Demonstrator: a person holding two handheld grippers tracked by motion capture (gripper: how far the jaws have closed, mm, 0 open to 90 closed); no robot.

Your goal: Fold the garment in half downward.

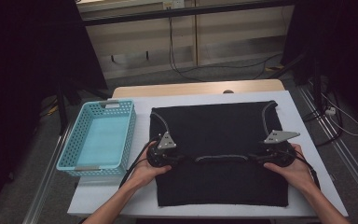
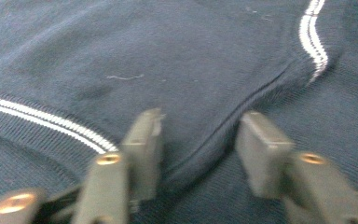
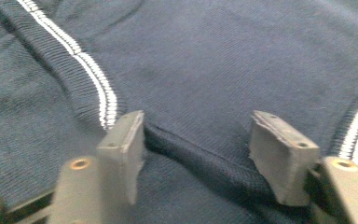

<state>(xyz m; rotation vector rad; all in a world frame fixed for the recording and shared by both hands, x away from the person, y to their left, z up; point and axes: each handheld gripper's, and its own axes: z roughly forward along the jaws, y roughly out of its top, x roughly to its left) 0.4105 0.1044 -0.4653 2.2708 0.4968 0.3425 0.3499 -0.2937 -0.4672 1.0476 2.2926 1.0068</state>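
Note:
A dark navy knit garment with thin white stripes along its ribbed trims lies flat on the white table; its upper part is folded down over the lower, with the collar edge across the middle. My left gripper rests at the left end of that fold, held by a hand. Up close, the left gripper is open, its jaws astride a ridge of the navy fabric. My right gripper sits at the fold's right end. That right gripper is open too, straddling a fabric fold.
A light blue plastic basket, with nothing in it, stands at the table's left side, close to the garment. Beyond the table's far wooden edge lie floor cables and dark curtains. A metal rail runs along the right.

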